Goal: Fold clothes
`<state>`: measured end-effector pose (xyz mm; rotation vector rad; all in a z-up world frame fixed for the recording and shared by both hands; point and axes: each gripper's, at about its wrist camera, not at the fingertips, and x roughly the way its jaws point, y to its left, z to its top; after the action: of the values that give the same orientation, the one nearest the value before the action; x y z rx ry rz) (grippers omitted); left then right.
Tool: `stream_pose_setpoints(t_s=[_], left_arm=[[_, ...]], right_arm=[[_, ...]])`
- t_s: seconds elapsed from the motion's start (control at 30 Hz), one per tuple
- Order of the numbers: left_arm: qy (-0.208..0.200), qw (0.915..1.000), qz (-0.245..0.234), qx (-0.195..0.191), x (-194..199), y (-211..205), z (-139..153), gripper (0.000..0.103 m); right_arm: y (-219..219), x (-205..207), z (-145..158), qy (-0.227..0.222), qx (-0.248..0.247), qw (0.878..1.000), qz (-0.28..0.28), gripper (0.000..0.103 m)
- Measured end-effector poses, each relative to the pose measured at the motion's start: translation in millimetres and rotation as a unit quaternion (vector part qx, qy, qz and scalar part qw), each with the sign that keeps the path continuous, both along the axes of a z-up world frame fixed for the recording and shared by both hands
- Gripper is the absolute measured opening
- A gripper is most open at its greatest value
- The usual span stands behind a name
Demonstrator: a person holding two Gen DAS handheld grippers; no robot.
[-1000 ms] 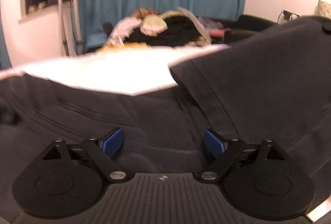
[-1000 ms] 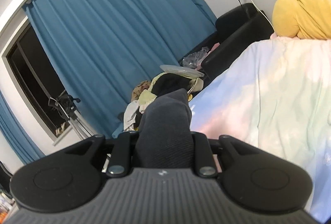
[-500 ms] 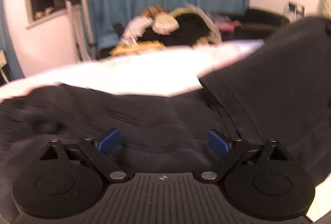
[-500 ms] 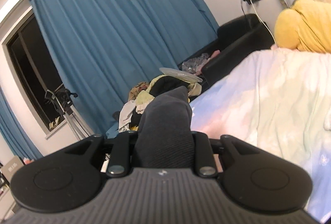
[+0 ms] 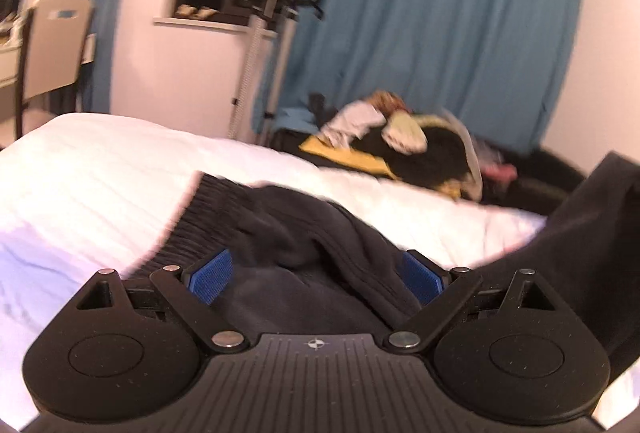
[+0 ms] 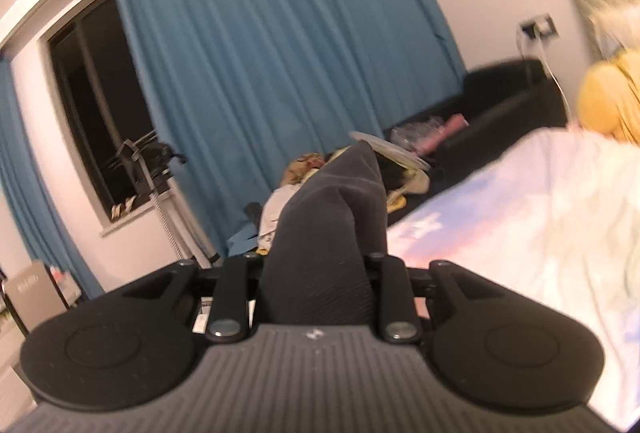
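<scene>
One dark garment (image 5: 304, 233), black with a ribbed band at its left edge, is seen bunched in loose folds on the white bedsheet (image 5: 80, 169). It is spread directly beneath and between the blue pads (image 5: 210, 275) of the left gripper (image 5: 316, 277), whose jaws are held wide apart with nothing clamped. A raised part of the same cloth is seen at the right edge of the left wrist view. In the right wrist view, a fold of the garment (image 6: 332, 233) is pinched tightly by the right gripper (image 6: 320, 289) and stands up as a peak above the fingers. Compared with a second earlier, the cloth under the left gripper is more crumpled, and more sheet is exposed to its left.
</scene>
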<state>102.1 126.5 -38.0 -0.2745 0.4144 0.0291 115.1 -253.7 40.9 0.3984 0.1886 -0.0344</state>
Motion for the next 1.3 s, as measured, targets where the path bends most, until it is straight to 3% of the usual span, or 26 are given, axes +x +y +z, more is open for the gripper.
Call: stream_pose_setpoints(t_s=[0.17, 0.27, 0.4, 0.5, 0.6, 0.63, 0.77, 0.97, 1.1, 1.3], left_arm=[[-0.057, 0.9928, 0.078, -0.070, -24, 54, 22, 0.093], [-0.068, 0.9890, 0.105, -0.080, -32, 73, 23, 0.093], [-0.082, 0.9827, 0.139, -0.091, -42, 98, 24, 0.093], [-0.093, 0.9769, 0.164, -0.100, -50, 117, 24, 0.093], [-0.103, 0.9703, 0.190, -0.109, -57, 135, 25, 0.093], [-0.096, 0.9717, 0.188, -0.106, -52, 138, 22, 0.093], [-0.075, 0.9765, 0.163, -0.120, -43, 137, 14, 0.093], [-0.070, 0.9858, 0.127, -0.085, -37, 120, 18, 0.094], [-0.065, 0.9889, 0.097, -0.092, -37, 109, 17, 0.094], [-0.046, 0.9881, 0.036, -0.142, -42, 87, 16, 0.094]], right_arm=[[111, 0, 5, -0.032, -0.087, 0.995, 0.025, 0.026], [180, 2, -5, -0.048, -0.126, 0.989, 0.064, 0.026], [279, 13, -42, -0.028, -0.158, 0.977, 0.141, 0.026], [348, 22, -88, 0.010, -0.192, 0.959, 0.206, 0.025], [385, 18, -121, 0.018, -0.234, 0.940, 0.248, 0.024], [390, 17, -125, 0.018, -0.241, 0.936, 0.256, 0.024], [378, 17, -114, 0.018, -0.224, 0.932, 0.283, 0.030], [326, 1, -77, 0.010, -0.204, 0.909, 0.364, 0.049], [274, -15, -59, 0.015, -0.229, 0.892, 0.390, 0.058], [187, -37, -46, 0.042, -0.279, 0.875, 0.393, 0.072]])
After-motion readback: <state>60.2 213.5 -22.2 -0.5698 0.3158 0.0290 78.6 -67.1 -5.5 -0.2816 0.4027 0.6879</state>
